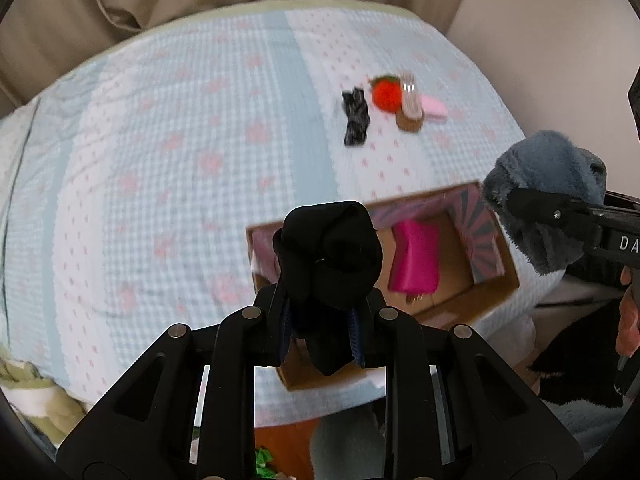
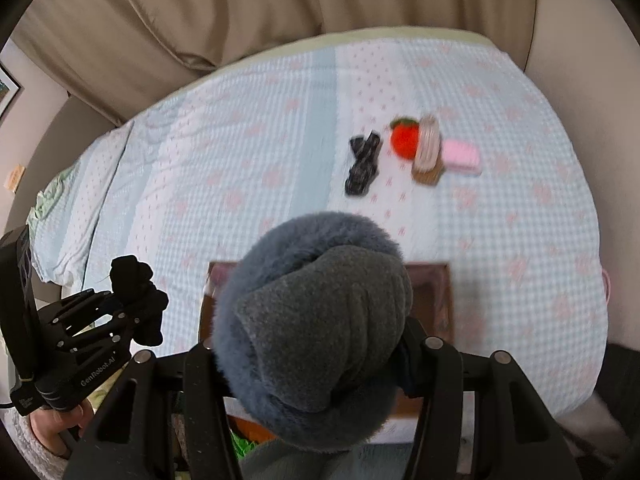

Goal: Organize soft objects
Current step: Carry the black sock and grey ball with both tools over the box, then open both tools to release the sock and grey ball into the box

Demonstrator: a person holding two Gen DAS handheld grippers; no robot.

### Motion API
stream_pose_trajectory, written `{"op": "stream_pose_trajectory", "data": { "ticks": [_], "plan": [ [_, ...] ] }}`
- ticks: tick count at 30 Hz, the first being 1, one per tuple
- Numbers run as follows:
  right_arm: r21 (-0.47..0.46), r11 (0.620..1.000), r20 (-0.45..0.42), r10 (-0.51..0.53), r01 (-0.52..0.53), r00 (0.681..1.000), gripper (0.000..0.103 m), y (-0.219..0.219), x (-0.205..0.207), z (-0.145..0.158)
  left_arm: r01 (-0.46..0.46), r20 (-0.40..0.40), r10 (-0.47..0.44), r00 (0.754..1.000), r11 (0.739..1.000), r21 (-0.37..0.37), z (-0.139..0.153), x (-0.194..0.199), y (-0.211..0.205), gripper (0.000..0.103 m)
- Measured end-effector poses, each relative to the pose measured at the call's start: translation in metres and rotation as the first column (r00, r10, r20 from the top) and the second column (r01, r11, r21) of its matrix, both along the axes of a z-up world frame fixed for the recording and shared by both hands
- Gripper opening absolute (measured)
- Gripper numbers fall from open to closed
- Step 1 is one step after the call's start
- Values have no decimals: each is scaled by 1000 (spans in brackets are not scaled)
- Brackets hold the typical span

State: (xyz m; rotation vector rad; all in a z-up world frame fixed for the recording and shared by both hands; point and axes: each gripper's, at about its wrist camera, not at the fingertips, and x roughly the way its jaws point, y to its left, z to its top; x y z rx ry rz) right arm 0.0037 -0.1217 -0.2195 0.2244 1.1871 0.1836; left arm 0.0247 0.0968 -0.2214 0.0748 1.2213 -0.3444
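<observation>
left tongs: left gripper clamped nearly shut on a black sock bundle, bottom centre of the left view; bundle sticks out past the fingertips. Same pair shows at lower left of the right view.
right tongs: right gripper closed partway around a grey fuzzy bundle, bottom centre of the right view; bundle fills the gap between the fingers and hides most of the box behind it.
box: one open cardboard box on the bed, lower centre-right of the left view; one bright pink item inside.
still on bed: four loose items, upper right — dark patterned sock, red strawberry plush, brown-and-clear roll, pale pink pad. Touching or just beside each other; well apart from both tongs.
textures: black bundle smooth knit, lumpy; grey bundle fluffy outside, fleece inside, rounded. Bedspread pale blue check, pink flowers.
blur: far items smeared, detail unclear.
</observation>
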Motion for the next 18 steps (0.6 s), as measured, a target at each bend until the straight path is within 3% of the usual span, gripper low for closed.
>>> {"op": "stream_pose_trajectory", "data": {
  "ticks": [11, 18],
  "plan": [
    [-15, 1000, -153, -13, 10, 988, 50, 37, -24, -75, 59, -167, -62, 984, 998, -27, -87, -19, -17, 20],
    [-18, 1000, -213, -26, 23, 977, 50, 38, -17, -118, 78, -210, -81, 974, 997, -21, -125, -14, -35, 20]
  ]
}}
